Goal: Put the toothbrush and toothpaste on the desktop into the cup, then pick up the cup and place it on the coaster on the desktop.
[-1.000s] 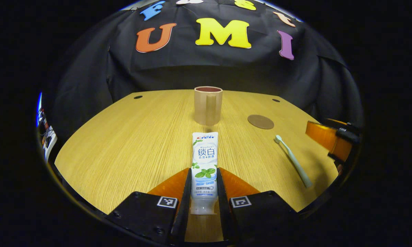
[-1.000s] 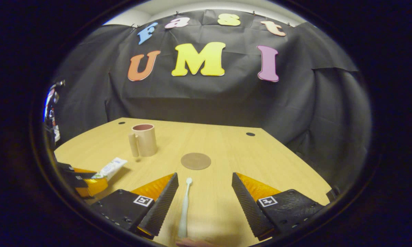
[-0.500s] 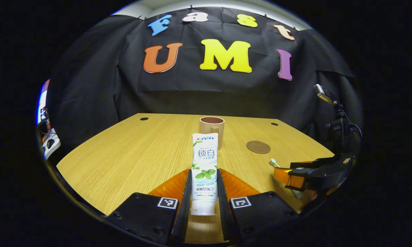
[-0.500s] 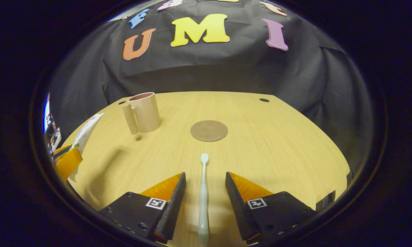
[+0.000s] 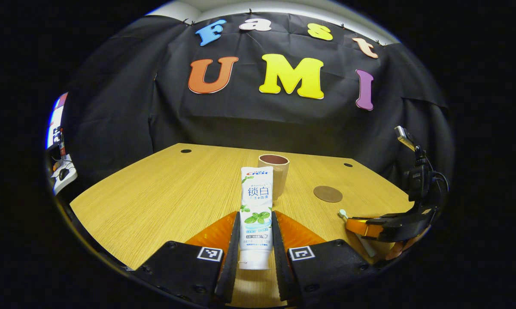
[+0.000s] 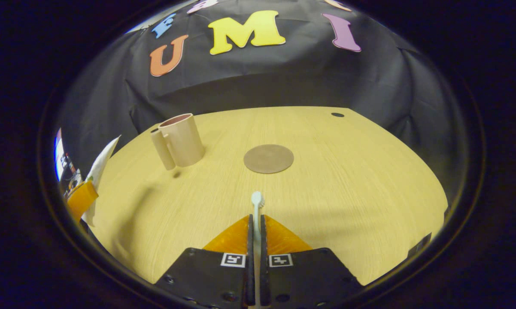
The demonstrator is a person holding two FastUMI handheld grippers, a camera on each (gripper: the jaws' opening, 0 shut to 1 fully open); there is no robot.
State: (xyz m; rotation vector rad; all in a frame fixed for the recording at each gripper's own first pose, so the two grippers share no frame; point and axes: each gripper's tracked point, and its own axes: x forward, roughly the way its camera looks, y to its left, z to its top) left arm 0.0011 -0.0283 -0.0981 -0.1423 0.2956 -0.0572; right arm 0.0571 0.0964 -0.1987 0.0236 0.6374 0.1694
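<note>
A: What has the left gripper (image 5: 255, 234) got?
B: Its fingers are pressed on both sides of the toothpaste (image 5: 256, 206), which is off the desktop (image 5: 163, 201), in line with the cup (image 5: 276, 169).
A: And to the right?
B: The coaster (image 6: 268, 158) lies flat beside the cup. The right gripper (image 6: 255, 227) is nearly closed, pinching the toothbrush (image 6: 256, 201), whose head sticks out toward the coaster.

A light wooden desktop (image 6: 369, 180) carries an upright cup (image 6: 181, 139) and, well apart, a flat round coaster (image 6: 268, 158).
</note>
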